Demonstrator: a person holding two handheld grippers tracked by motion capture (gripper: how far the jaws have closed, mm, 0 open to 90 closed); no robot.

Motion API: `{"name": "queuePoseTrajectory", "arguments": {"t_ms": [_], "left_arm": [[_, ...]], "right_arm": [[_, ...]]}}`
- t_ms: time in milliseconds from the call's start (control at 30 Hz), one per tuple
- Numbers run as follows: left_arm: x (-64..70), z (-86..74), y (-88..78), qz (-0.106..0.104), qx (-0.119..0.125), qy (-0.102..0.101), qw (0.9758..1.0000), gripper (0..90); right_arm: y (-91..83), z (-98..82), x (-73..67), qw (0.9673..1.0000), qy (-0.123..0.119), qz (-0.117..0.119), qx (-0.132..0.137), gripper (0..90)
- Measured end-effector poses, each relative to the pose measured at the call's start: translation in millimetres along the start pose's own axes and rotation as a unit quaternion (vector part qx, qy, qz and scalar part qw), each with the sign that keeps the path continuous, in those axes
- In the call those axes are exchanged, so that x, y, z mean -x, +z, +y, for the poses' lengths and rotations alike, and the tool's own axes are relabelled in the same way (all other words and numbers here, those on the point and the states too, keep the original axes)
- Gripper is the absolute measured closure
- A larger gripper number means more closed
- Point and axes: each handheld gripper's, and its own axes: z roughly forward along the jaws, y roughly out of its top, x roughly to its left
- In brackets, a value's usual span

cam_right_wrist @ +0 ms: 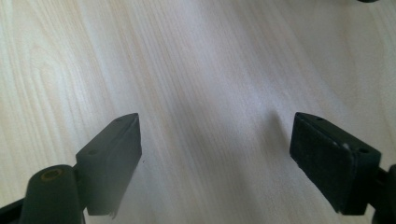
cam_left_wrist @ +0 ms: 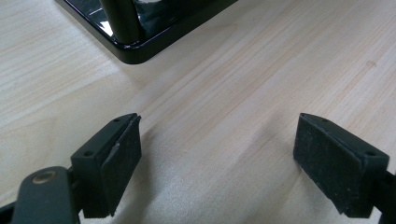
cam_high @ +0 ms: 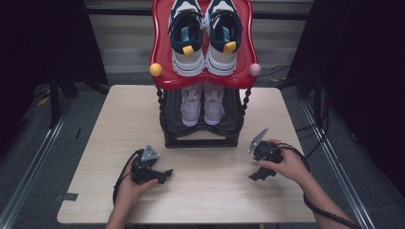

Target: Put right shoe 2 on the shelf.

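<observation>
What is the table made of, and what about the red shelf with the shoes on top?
The table looks like pale wood or a wood-look coating: fine grain lines run across its matte top. The red shelf looks like glossy moulded plastic, smooth with curvy edges and a shine. Neither can be told for sure by sight alone.

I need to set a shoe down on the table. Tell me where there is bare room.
The widest free patch is the table between the left gripper and right gripper, in front of the shoe rack. Bare strips also flank the rack, left and right. The rack itself is crowded: navy sneakers on top, lilac sneakers below.
</observation>
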Motion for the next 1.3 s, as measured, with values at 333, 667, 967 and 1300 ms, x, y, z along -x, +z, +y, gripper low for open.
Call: {"name": "queuePoseTrajectory", "arguments": {"t_ms": [333, 667, 967, 1300], "left_arm": [[0.0, -0.2, 0.0, -0.001, 0.001, 0.0, 1.0, 14.8], [0.3, -0.2, 0.0, -0.004, 0.0, -0.003, 1.0, 14.8], [0.4, -0.3, -0.2, -0.003, -0.001, -0.003, 1.0, 14.8], [0.5, -0.3, -0.4, -0.003, -0.001, -0.002, 1.0, 14.8]], "right_arm": [[8.0, -10.2, -0.4, 0.9998, 0.003, -0.008, 0.019, 16.0], [14.3, -16.1, -0.3, 0.9992, -0.007, -0.014, 0.038, 15.3], [16.7, -21.9, -3.3, 0.9978, -0.004, -0.025, 0.061, 13.2], [19.4, -34.9, -5.5, 0.9928, 0.004, -0.039, 0.113, 11.7]]}}
